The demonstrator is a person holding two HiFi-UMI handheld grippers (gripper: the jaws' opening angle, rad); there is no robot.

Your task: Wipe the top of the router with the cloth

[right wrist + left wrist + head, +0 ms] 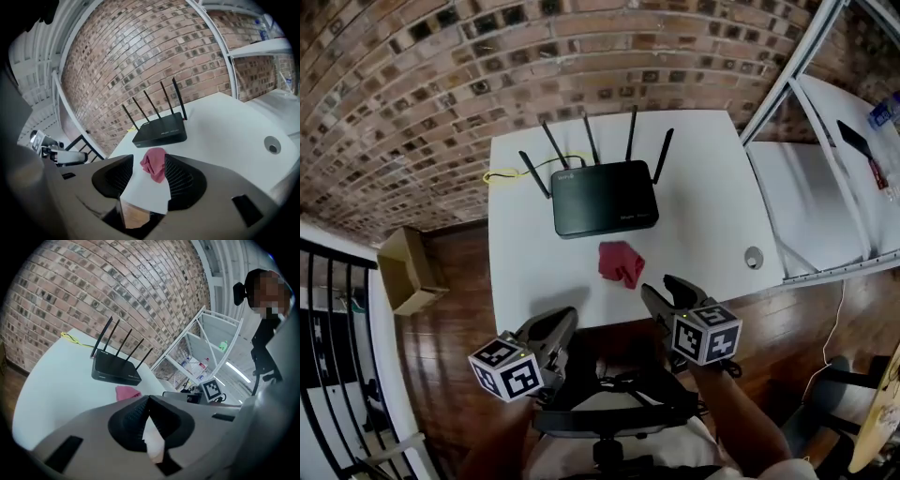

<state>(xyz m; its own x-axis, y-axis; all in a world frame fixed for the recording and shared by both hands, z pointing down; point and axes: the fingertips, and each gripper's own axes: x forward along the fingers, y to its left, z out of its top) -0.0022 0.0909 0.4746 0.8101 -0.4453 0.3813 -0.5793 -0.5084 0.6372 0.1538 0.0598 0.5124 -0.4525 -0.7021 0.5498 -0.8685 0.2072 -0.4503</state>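
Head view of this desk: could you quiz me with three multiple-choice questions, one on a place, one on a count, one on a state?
1. Where is the crumpled red cloth, relative to the flat black router? A. On top. B. In front, on the white table. C. Behind.
2. How many antennas has the router? A. Three. B. Five. C. Seven.
3. The right gripper has its jaws: A. Apart, empty. B. Clamped on cloth. C. Clamped on an antenna.
Answers: B, bare tabletop separates cloth and router; B, five rods rise along its back; A, the right gripper view shows the pads apart, pressing nothing.
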